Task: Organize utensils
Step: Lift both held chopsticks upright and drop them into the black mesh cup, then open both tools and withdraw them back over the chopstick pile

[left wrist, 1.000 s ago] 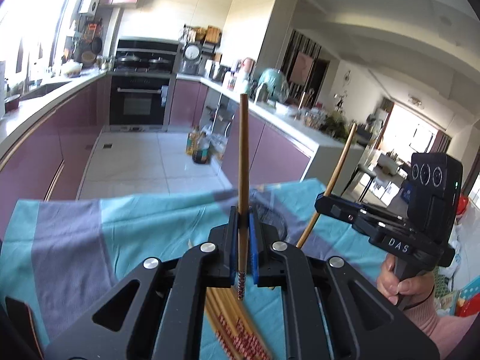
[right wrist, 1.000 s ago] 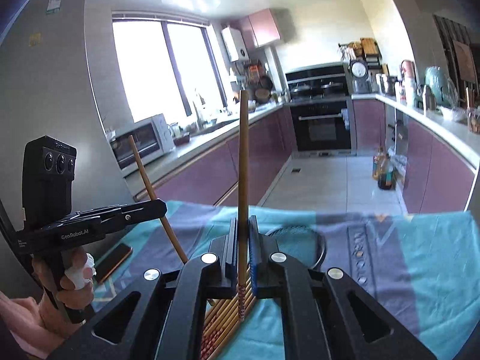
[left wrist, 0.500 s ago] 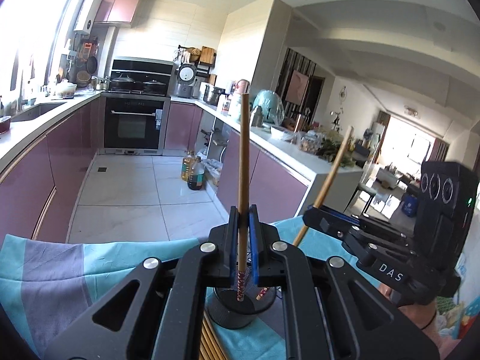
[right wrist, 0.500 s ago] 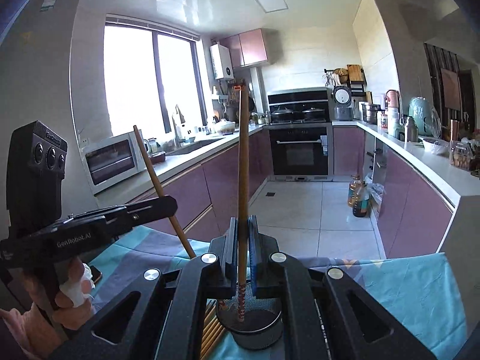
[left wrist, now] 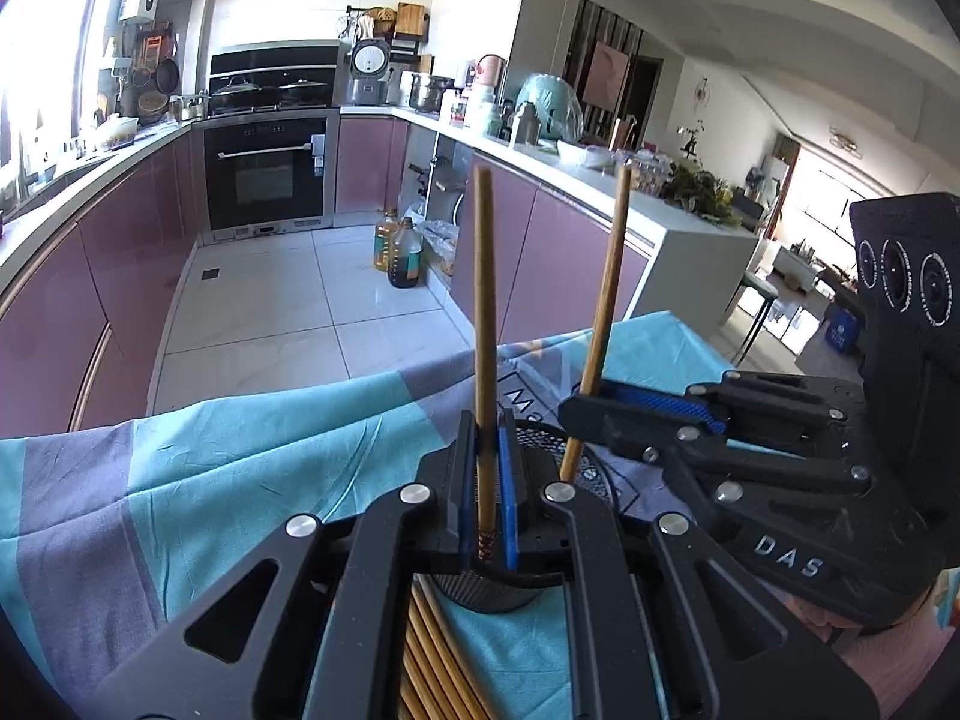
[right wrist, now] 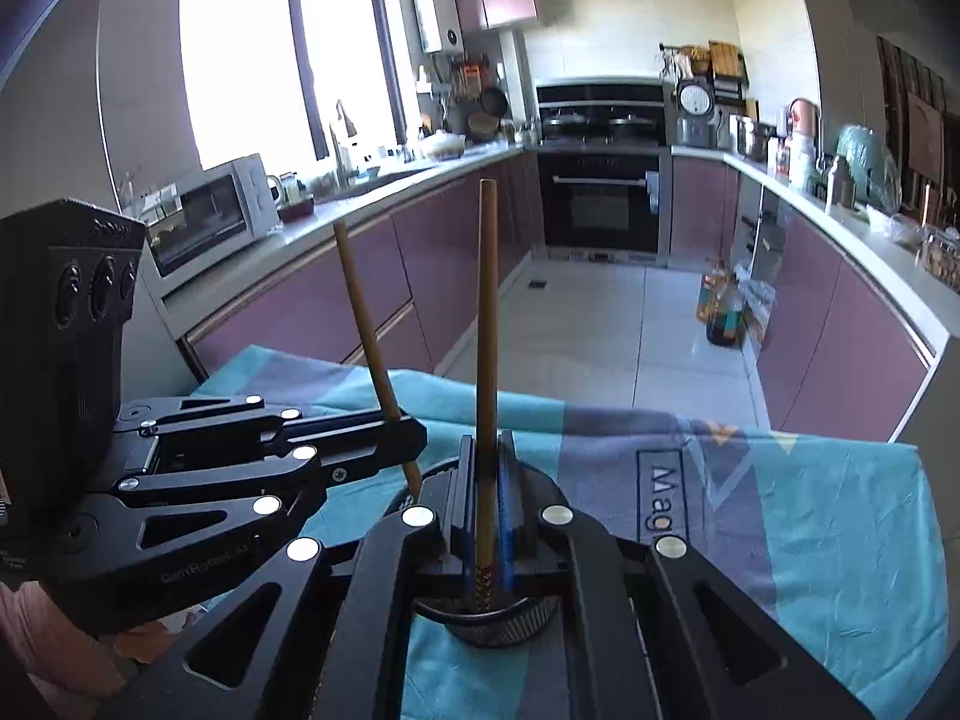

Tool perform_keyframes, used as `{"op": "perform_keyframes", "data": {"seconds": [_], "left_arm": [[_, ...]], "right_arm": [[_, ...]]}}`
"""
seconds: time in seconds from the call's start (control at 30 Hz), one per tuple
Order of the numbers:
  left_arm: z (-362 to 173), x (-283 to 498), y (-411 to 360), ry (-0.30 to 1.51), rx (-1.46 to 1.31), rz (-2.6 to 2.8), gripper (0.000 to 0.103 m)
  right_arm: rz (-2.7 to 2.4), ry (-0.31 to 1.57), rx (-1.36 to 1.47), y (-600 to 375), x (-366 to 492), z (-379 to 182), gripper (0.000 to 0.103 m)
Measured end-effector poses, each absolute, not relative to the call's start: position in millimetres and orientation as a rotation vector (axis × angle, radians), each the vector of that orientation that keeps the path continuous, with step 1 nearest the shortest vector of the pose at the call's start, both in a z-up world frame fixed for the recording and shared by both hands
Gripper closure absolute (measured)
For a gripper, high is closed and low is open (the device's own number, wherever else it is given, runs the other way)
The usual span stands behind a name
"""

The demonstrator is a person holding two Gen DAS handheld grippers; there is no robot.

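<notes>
Covering the table is a big blue and grey cloth [left wrist: 240, 480], and it fills the near part of both views. Far behind it sit purple kitchen cupboards [right wrist: 336, 288], a black oven [left wrist: 267, 171] and a pale tiled floor [left wrist: 264, 312].

On the cloth stands a round black mesh holder [right wrist: 504, 624]. It is right under the tips of both grippers. Near its left side lies a bunch of wooden chopsticks [left wrist: 432, 660], flat on the cloth.

The left gripper [left wrist: 487, 504] is clenched tight on the left chopstick [left wrist: 483, 300]. That stick stands almost straight up. Its patterned bottom end hangs just over the mouth of the holder.

The right gripper [right wrist: 485, 516] is also clenched tight, and it grips the right chopstick [right wrist: 487, 312]. This stick stands up too, and its patterned end reaches down into the holder's mouth. I cannot tell if it touches the bottom.

From the left camera, the right gripper [left wrist: 591, 414] shows on the right side, with its stick leaning a little. From the right camera, the left gripper [right wrist: 402, 438] shows on the left side, with its stick tilted. The two grippers are just beside each other but do not touch.
</notes>
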State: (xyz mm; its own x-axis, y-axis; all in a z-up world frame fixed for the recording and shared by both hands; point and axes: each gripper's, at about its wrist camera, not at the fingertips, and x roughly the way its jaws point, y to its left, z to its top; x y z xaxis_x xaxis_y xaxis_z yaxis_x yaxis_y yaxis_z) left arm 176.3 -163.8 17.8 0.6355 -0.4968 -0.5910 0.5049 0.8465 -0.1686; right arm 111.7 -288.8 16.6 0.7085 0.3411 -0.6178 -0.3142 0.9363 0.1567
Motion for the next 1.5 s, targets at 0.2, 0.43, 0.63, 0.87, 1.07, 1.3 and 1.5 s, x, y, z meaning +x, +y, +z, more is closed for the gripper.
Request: {"op": "perform_keyframes", "data": {"seconds": [0.2, 0.43, 0.63, 0.87, 1.07, 1.3, 1.5], "left_arm": [[6.9, 192.2, -160.4, 0.693, 0.013, -0.568, 0.095], [9.0, 189.8, -152.0, 0.672, 0.002, -0.539, 0.074], [17.3, 173.2, -126.2, 0.606, -0.012, -0.501, 0.071], [26.4, 137.9, -75.4, 0.536, -0.050, -0.465, 0.060], [1.6, 116.0, -38.0, 0.588, -0.037, -0.435, 0.058], [-40.2, 99.4, -17.0, 0.679, -0.020, -0.417, 0.058], [-72.0, 92.7, -25.8, 0.756, 0.007, -0.426, 0.058]], "right_arm": [[0.358, 0.716, 0.072, -288.4, 118.9, 6.7, 0.097], [0.338, 0.701, 0.119, -295.6, 121.1, 2.9, 0.089], [0.339, 0.662, 0.133, -298.7, 108.0, 8.1, 0.084], [0.422, 0.591, 0.099, -289.2, 66.0, 24.3, 0.069], [0.504, 0.612, 0.062, -270.9, 33.6, 14.2, 0.065], [0.498, 0.737, 0.060, -249.7, 27.8, -26.8, 0.065], [0.462, 0.826, 0.049, -239.1, 28.4, -57.9, 0.065]]}}
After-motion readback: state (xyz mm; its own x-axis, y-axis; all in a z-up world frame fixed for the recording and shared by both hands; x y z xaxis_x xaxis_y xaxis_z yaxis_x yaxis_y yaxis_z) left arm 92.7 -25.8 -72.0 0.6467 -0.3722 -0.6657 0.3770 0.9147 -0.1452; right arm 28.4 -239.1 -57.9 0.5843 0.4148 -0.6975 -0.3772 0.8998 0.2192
